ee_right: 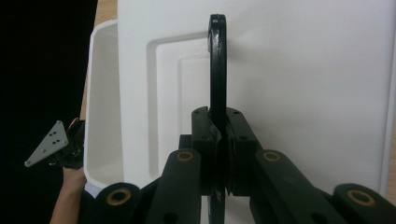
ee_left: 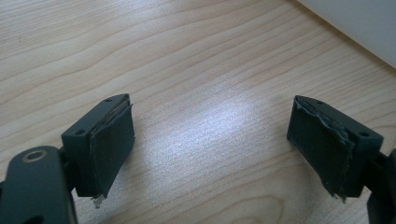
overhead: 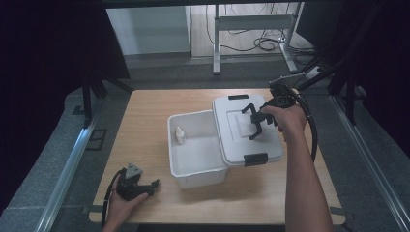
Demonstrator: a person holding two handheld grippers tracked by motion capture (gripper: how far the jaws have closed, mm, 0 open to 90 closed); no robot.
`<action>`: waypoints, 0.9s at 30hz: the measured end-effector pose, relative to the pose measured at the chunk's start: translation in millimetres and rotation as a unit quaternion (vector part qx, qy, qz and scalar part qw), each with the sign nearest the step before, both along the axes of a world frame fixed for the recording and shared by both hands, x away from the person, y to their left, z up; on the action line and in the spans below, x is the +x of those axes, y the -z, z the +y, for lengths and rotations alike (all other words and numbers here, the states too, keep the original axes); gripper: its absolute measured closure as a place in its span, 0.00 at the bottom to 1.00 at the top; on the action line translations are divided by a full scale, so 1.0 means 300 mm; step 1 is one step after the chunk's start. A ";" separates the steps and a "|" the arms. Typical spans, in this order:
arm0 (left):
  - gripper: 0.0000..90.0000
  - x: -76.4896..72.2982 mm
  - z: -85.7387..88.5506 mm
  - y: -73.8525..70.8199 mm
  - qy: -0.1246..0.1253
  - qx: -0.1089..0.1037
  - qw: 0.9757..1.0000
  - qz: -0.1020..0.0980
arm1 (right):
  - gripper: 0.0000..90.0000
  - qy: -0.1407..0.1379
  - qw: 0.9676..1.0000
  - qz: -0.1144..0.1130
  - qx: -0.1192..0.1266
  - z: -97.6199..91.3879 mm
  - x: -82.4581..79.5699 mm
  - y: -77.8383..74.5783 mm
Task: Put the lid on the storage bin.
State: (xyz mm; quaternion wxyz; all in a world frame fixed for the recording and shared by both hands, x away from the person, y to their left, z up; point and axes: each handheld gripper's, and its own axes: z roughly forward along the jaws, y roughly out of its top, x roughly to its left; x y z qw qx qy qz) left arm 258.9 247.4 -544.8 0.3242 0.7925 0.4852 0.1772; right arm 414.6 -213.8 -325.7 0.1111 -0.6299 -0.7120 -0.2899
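A white plastic box (overhead: 200,180) stands open in the middle of the wooden table, with a small white bottle (overhead: 180,136) upright inside near its left wall. The white lid (overhead: 232,142) lies shifted to the right, covering only the box's right side. My right gripper (overhead: 261,120) is shut on the lid's thin black handle (overhead: 252,131), which stands up from the lid's top. In the right gripper view the jaws (ee_right: 218,126) pinch the handle (ee_right: 215,60) above the lid (ee_right: 303,93). My left gripper (overhead: 151,186) rests low on the table at the front left, open (ee_left: 210,140) with nothing between its pads.
Black latches sit on the lid's near edge (overhead: 256,159) and far edge (overhead: 238,97). Bare wood lies in front of the box and to its left (overhead: 140,130). Beyond the table are a desk frame and floor cables (overhead: 261,43). The box's wall (ee_left: 359,23) shows ahead of the left gripper.
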 end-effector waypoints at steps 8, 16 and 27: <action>0.16 0.000 0.000 0.000 0.000 0.000 1.000 0.000 | 0.94 -0.003 1.000 0.000 0.005 0.015 -0.001 -0.001; 0.17 0.000 0.001 0.000 0.001 0.002 1.000 0.001 | 0.94 -0.012 1.000 0.000 0.011 0.046 -0.006 -0.023; 0.17 0.000 -0.001 0.001 -0.001 -0.001 1.000 0.000 | 0.94 -0.031 0.999 -0.013 0.018 0.103 -0.004 -0.064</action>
